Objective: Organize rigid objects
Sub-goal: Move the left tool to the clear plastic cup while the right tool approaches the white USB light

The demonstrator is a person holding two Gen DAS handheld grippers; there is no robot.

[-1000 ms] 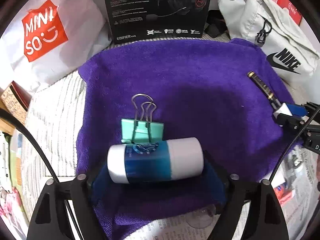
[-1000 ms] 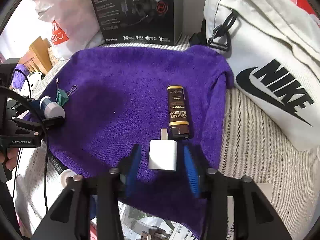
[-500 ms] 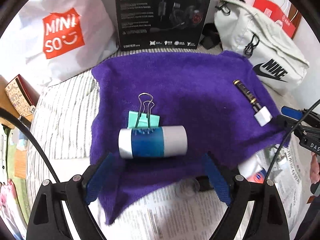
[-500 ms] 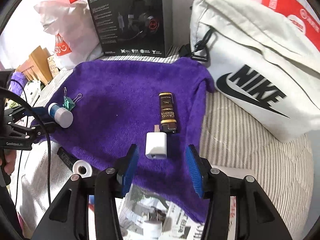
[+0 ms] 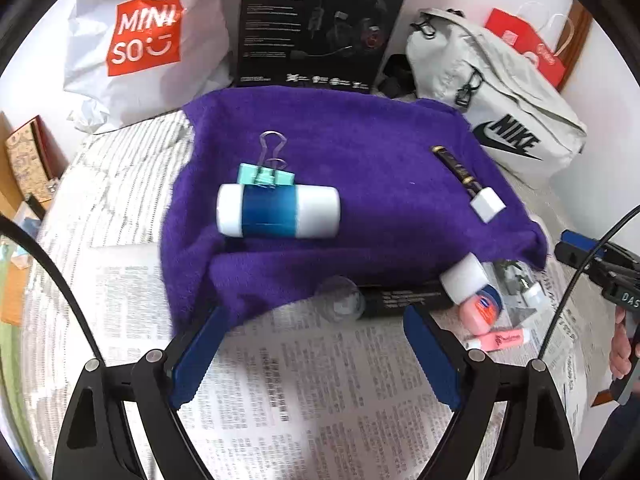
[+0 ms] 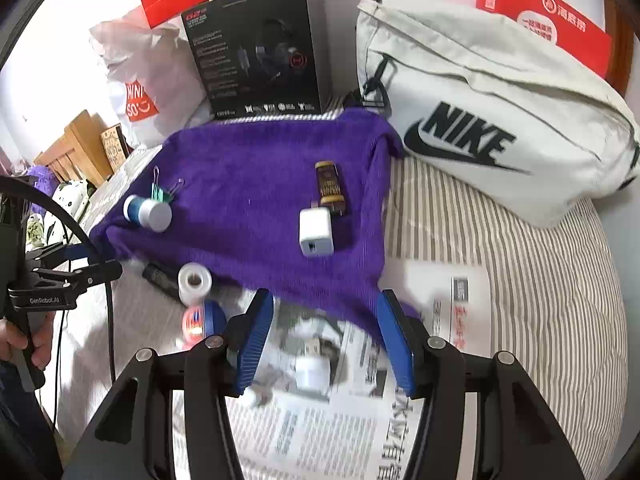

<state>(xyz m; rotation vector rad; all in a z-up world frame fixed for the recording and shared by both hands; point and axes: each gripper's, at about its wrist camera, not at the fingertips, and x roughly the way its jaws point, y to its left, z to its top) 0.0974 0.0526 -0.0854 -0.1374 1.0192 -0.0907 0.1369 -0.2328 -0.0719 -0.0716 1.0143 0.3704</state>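
On the bed (image 6: 500,248) lies a towel (image 5: 360,152), its near edge over newspaper (image 5: 320,400); on the towel's left part a bottle (image 5: 278,211) lies on its side with a binder clip (image 5: 266,174) touching just behind it; on the right part a charger plug (image 6: 316,232) sits just before a lighter (image 6: 330,188); behind the towel stand a shopping bag (image 5: 140,40), a box (image 5: 316,24) and a sling bag (image 6: 500,120), left to right; a tape roll (image 6: 194,280) lies on the newspaper before the towel.
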